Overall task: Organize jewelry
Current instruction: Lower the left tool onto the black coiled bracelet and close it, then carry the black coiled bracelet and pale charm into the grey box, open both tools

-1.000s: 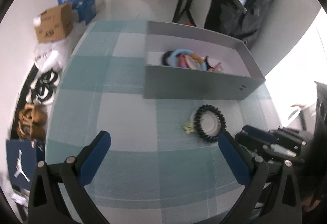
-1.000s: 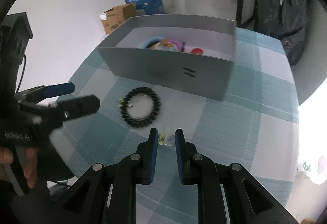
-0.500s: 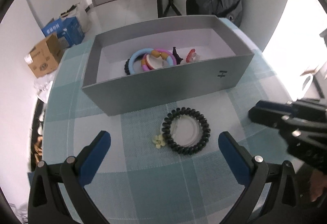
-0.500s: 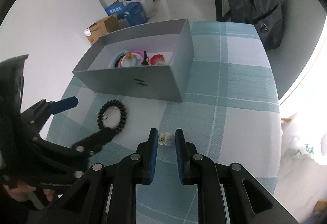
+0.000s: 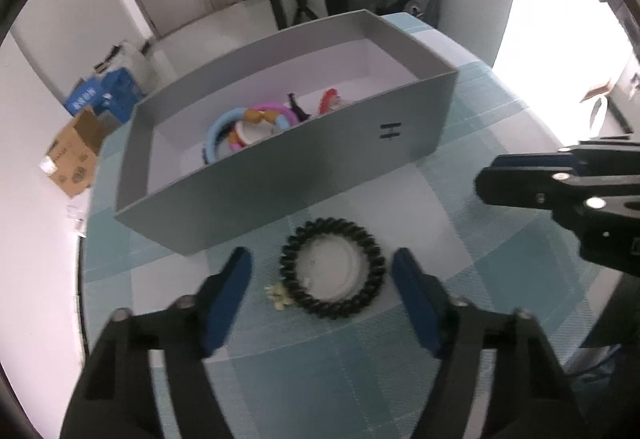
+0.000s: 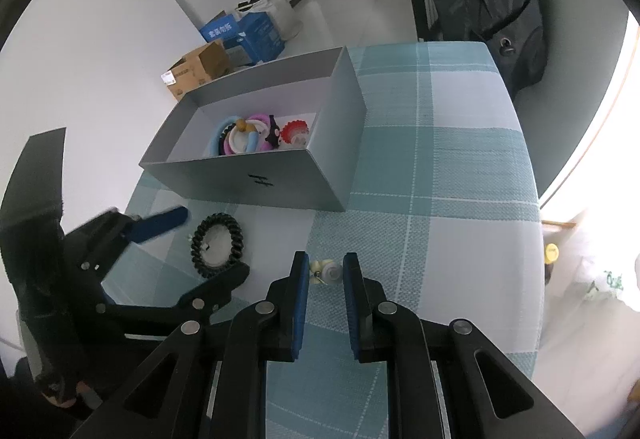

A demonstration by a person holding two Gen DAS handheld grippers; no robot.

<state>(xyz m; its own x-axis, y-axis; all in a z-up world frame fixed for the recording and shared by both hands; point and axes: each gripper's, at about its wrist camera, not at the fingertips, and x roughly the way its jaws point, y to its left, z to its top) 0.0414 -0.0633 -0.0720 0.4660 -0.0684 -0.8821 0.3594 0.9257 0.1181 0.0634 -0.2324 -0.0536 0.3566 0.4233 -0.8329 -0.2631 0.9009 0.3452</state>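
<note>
- On the teal-and-white checked tablecloth (image 6: 452, 175), just in front of the grey box (image 5: 304, 175), lies the black coil hair tie (image 5: 333, 267), flat, ringing a white disc.
- My left gripper (image 5: 322, 281) has its blue-padded jaws spread wide, one on each side of the hair tie, not touching it as far as I can see.
- A small pale yellow flower charm (image 5: 279, 293) sits touching the hair tie's outer edge on my left side, between the tie and my left jaw.
- My right gripper (image 6: 326, 273) has its jaws nearly together on a small cream and white trinket (image 6: 326, 271); I cannot tell how firmly the pads press on it.
- That trinket is held near the cloth, to the right of the hair tie (image 6: 217, 245) and well short of the box.
- Inside the box (image 6: 256, 175) lies a heap: a light blue ring (image 6: 218, 137), a pink ring (image 6: 260, 119), a small black piece (image 6: 273, 130) and a red frilled piece (image 6: 295, 131).
- The heap sits towards the box's right half, against its near wall.
</note>
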